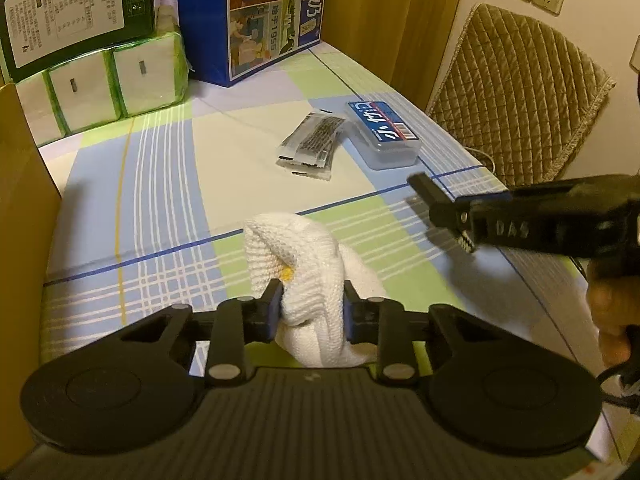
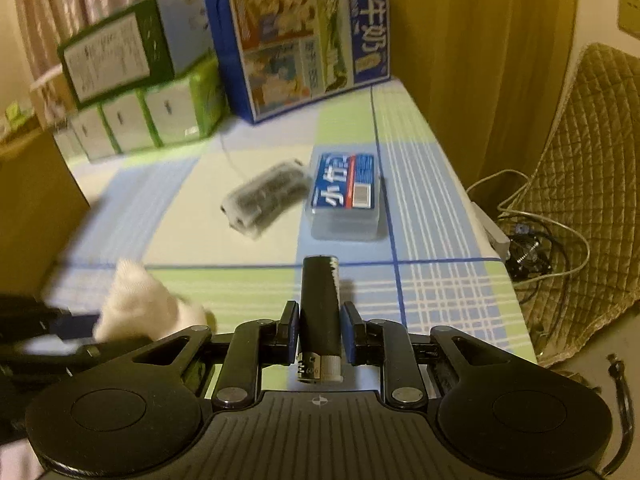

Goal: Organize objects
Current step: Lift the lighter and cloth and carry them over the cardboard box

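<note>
A white knitted glove (image 1: 304, 256) is bunched up between the pads of my left gripper (image 1: 310, 304), which is shut on it just above the checked tablecloth (image 1: 160, 200). In the right wrist view the same glove (image 2: 136, 304) shows blurred at the lower left. My right gripper (image 2: 320, 324) is shut on a black lighter (image 2: 320, 300) that points forward, metal head toward the camera. From the left wrist view, the right gripper (image 1: 452, 212) enters from the right with the lighter's (image 1: 424, 184) end sticking out. A hand (image 1: 612, 312) holds it.
A clear plastic box with a blue label (image 1: 384, 132) (image 2: 346, 196) and a clear packet of dark items (image 1: 312, 144) (image 2: 264, 196) lie mid-table. Tissue packs (image 1: 120, 80), a green box (image 1: 72, 12) and a blue milk carton (image 1: 256, 12) stand behind. A cardboard wall (image 1: 20, 200) stands left; a quilted chair (image 1: 520, 92) right.
</note>
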